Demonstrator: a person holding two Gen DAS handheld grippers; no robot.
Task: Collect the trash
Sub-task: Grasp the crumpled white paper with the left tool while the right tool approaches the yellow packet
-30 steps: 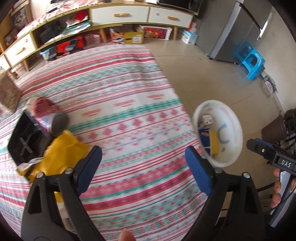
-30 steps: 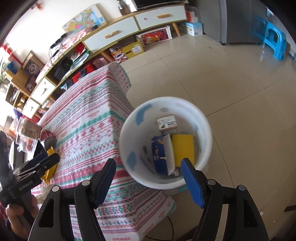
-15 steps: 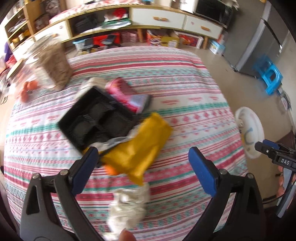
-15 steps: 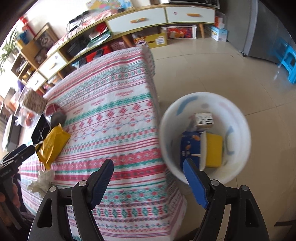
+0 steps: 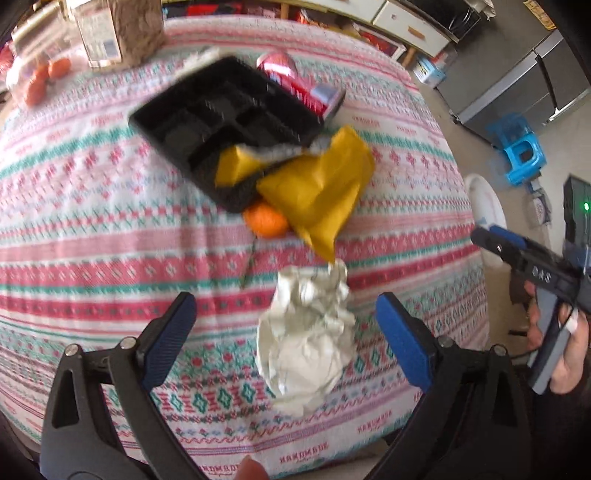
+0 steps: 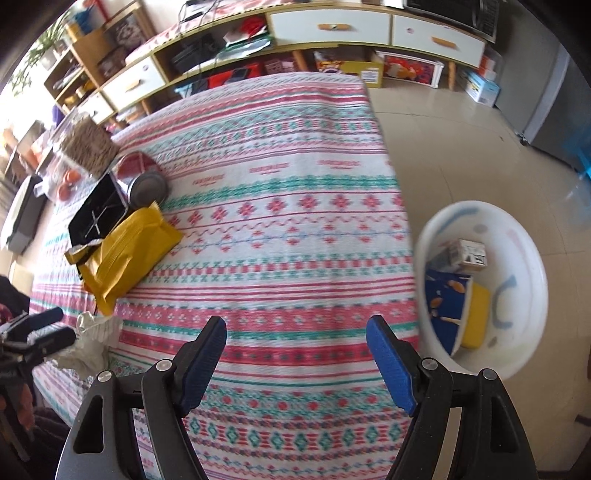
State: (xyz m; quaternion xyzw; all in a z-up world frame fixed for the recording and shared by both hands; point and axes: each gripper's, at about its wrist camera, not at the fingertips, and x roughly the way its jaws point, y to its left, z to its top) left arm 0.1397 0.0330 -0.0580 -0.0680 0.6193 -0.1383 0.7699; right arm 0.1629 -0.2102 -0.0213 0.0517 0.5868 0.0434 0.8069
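A crumpled white paper (image 5: 306, 332) lies on the striped tablecloth (image 5: 110, 258), seen between the wide-apart fingers of my open left gripper (image 5: 286, 326), whose pads stand clear of it. Beyond it are a yellow bag (image 5: 321, 192), a black compartment tray (image 5: 221, 122), an orange (image 5: 266, 219) and a red can (image 5: 291, 77). My right gripper (image 6: 295, 354) is open and holds nothing, above the cloth near the table's right edge. The white bin (image 6: 517, 236) stands on the floor to its right, holding boxes and a yellow item.
A bag of brown snacks (image 5: 122, 29) and more oranges (image 5: 37, 81) sit at the table's far left. Low cabinets (image 6: 332, 26), a grey fridge (image 5: 517, 74) and a blue stool (image 5: 521, 155) ring the tiled floor. A hand (image 5: 554, 350) holds the right gripper beside the table.
Both views have swung left, away from the bin and towards the trash on the table. The crumpled paper now sits between the left fingers. Both grippers stayed open.
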